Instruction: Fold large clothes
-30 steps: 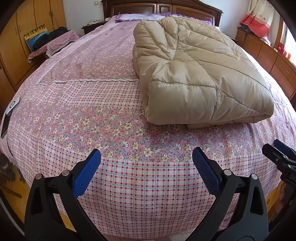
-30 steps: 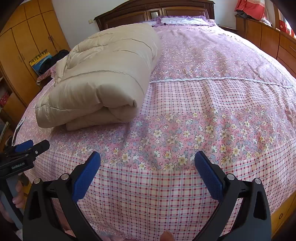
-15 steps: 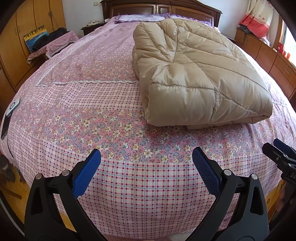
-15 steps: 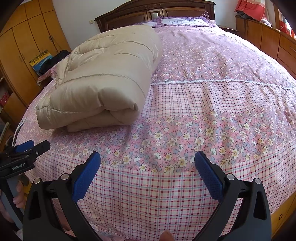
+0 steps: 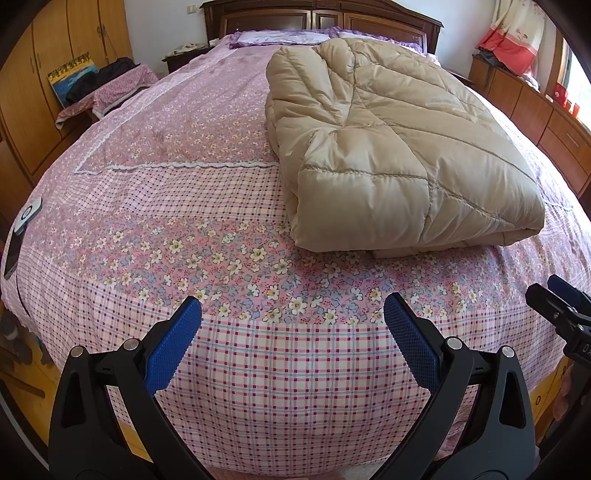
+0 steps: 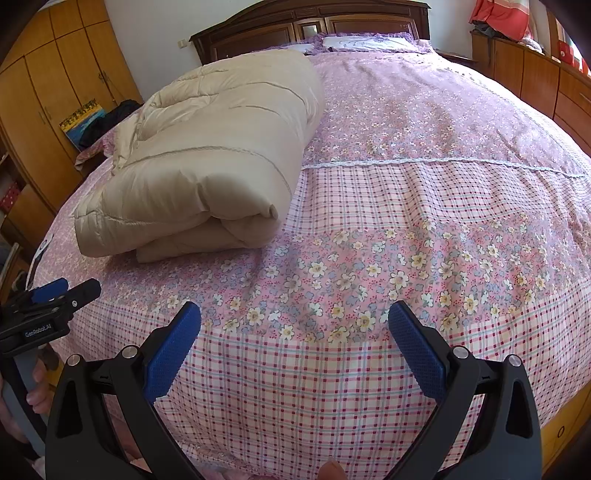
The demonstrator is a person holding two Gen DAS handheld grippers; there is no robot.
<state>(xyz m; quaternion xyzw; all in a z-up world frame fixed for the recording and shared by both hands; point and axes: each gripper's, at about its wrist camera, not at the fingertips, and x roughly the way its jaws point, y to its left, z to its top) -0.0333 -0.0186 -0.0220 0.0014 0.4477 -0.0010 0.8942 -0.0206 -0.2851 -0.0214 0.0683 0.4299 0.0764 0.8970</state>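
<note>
Left jaws: the left gripper [image 5: 291, 317] stands spread wide, its blue pads far apart with nothing between them, poised over the foot edge of the bed [image 5: 177, 221].
Right jaws: the right gripper [image 6: 293, 321] is spread just as wide and also empty, above the checked band of the bedspread.
Down jacket: the folded beige down jacket [image 5: 391, 147] lies on the bed, well beyond both grippers. From the left wrist view it sits toward the right half; from the right wrist view [image 6: 207, 166] it sits to the left.
Hidden: under the jacket's near fold a lower layer pokes out, but how many layers are stacked I cannot tell. The far end blends toward the pillows [image 5: 284, 37] at the headboard [image 5: 321, 18].
Cut off: the right gripper shows only as a tip at the edge of the left wrist view [image 5: 561, 310]; the left one likewise in the right wrist view [image 6: 48, 306], with a hand [image 6: 37, 387] on its handle.
Small things: a flat white device [image 5: 27, 216] and a dark phone-like slab lie at the bed's left border; details are too small to read.
Edges: the bedspread drops over the foot of the bed just below the jaws.
Open room: bare bedspread lies between the grippers and the jacket, and across the whole half of the bed beside it. A wardrobe [image 5: 44, 74] and low cabinets [image 5: 535, 110] flank the bed.
</note>
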